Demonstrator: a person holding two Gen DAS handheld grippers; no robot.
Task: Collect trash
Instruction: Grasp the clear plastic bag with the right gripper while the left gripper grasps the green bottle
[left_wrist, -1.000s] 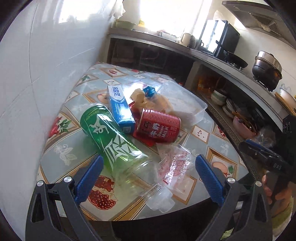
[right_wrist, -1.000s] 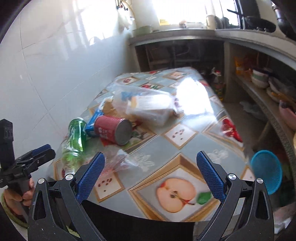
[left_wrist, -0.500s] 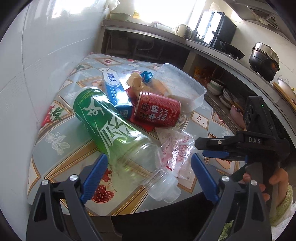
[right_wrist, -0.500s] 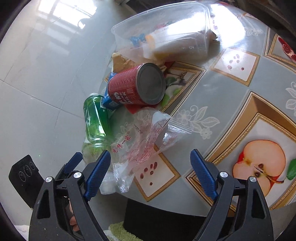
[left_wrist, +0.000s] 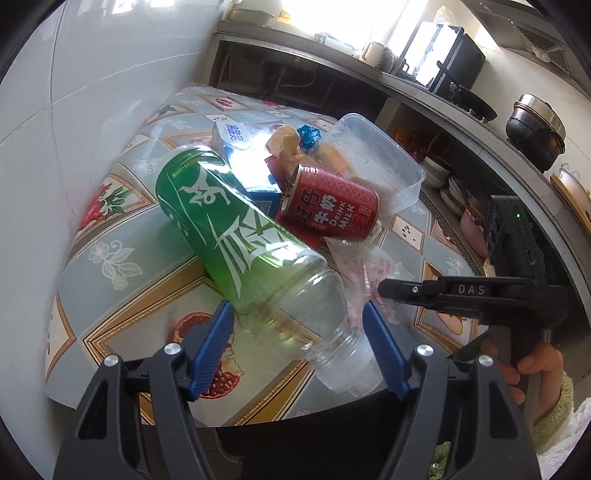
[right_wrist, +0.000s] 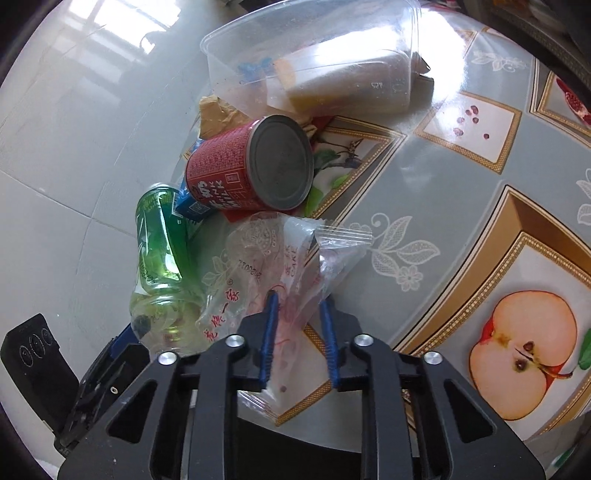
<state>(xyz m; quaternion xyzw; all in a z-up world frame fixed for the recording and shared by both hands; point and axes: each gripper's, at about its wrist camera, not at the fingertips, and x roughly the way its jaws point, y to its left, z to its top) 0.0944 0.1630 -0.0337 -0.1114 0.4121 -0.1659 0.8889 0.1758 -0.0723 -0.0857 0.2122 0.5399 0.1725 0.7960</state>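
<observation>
A green plastic bottle (left_wrist: 240, 236) lies on the patterned table (left_wrist: 110, 258), its clear neck toward me. My left gripper (left_wrist: 295, 315) straddles the bottle's shoulder and its jaws are closing; the left pad is at the bottle, the right pad stands just off it. A crumpled clear plastic bag (right_wrist: 273, 251) with red print lies beside the bottle (right_wrist: 159, 243). My right gripper (right_wrist: 297, 299) is closing, its pads pinching the bag's near end; from the left wrist it shows as a narrow black tip (left_wrist: 384, 287) on the bag (left_wrist: 373, 266).
A red milk can (left_wrist: 332, 206), a blue carton (left_wrist: 236, 144), brown paper and a clear food container (left_wrist: 376, 155) are piled behind the bottle. A tiled wall runs along the left. Counter shelves with pots (left_wrist: 535, 122) lie to the right. A person's hand (left_wrist: 535, 365) holds the right gripper.
The left jaws narrowed around the bottle as the view drew closer. The right gripper swung down over the table edge to the bag and its jaws closed onto it.
</observation>
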